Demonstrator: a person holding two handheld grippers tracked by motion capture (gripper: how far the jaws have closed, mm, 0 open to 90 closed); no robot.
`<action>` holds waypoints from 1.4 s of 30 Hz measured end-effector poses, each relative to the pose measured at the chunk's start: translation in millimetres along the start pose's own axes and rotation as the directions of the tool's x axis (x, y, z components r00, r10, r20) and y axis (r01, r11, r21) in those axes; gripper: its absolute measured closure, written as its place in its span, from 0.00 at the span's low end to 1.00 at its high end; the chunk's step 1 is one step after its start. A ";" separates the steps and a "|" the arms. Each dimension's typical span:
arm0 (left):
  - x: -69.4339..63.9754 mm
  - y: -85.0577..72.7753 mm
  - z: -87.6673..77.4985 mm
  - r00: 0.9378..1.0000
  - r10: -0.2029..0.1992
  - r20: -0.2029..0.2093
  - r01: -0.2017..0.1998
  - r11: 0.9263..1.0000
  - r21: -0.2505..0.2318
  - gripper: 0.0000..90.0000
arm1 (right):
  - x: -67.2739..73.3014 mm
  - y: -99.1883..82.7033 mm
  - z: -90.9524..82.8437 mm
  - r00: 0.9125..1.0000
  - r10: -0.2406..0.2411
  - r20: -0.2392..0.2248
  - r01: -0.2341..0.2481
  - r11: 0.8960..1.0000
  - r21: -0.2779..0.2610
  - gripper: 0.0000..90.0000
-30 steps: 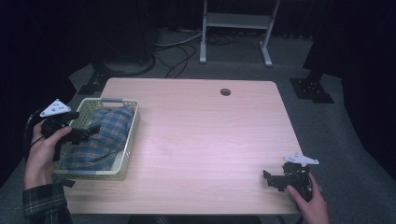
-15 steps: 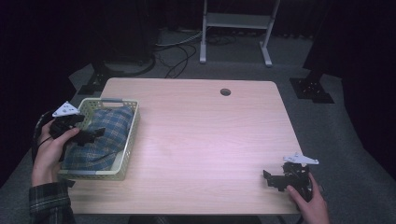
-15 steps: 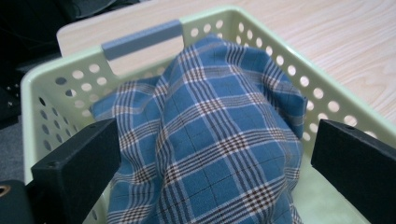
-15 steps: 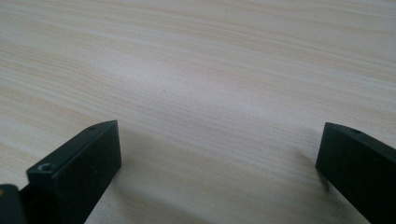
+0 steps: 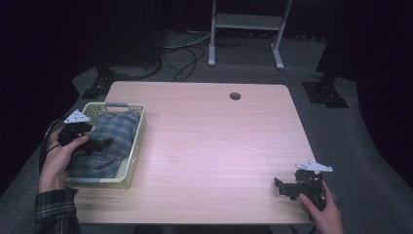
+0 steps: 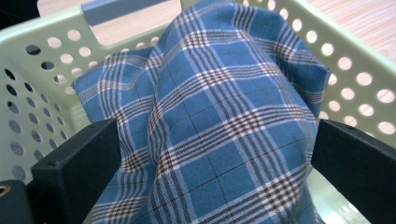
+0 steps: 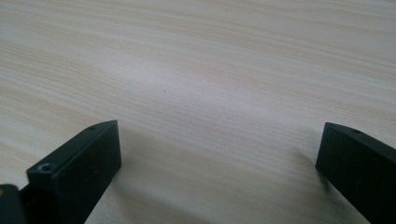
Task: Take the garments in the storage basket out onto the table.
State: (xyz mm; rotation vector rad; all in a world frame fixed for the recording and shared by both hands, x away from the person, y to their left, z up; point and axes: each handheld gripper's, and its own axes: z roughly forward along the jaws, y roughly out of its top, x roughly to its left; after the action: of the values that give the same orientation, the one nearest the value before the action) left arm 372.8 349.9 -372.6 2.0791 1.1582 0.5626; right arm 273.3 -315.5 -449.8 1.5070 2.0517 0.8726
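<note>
Plaid cloth (image 6: 219, 126) lies bunched in the pale green basket (image 5: 137, 146) at the table's (image 5: 214, 141) left edge. Left gripper (image 5: 100, 145) hovers over it, jaws spread wide around the fabric. Right gripper (image 5: 281, 186) rests near the front right corner, jaws spread, holding nothing.

Blue plaid cloth (image 5: 111, 141) bunched, heaped inside pale green perforated basket (image 5: 138, 141), table's left

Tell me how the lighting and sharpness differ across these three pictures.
High view: dim, dark surroundings, table lit, detail soft. Left gripper view: bright and even, plaid cloth sharp in the green basket. Right gripper view: bright wood grain, jaws casting soft shadows, near edges slightly blurred.
</note>
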 end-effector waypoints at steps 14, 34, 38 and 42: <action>-4.2 -1.5 15.7 1.000 0.024 0.007 -0.024 0.997 0.069 0.01 | 0.0 0.0 0.0 1.000 0.000 0.000 0.000 1.000 0.000 0.00; -9.1 -5.1 30.3 0.998 0.056 -0.007 -0.054 0.982 0.182 0.01 | 0.0 0.0 0.0 1.000 0.000 0.000 0.000 1.000 0.000 0.00; -11.0 -5.7 34.0 0.997 0.076 -0.014 -0.071 0.973 0.218 0.03 | 0.0 0.0 0.0 1.000 0.000 0.000 0.000 1.000 0.000 0.00; -10.0 -5.0 31.3 0.997 0.081 -0.011 -0.077 0.972 0.223 0.17 | 0.0 0.0 0.0 1.000 0.000 0.000 0.000 1.000 0.000 0.00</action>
State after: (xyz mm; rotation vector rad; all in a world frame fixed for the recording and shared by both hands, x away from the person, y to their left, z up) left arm 385.1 332.1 -397.8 2.3233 1.2010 0.5111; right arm 273.3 -315.4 -449.8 1.5069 2.0519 0.8727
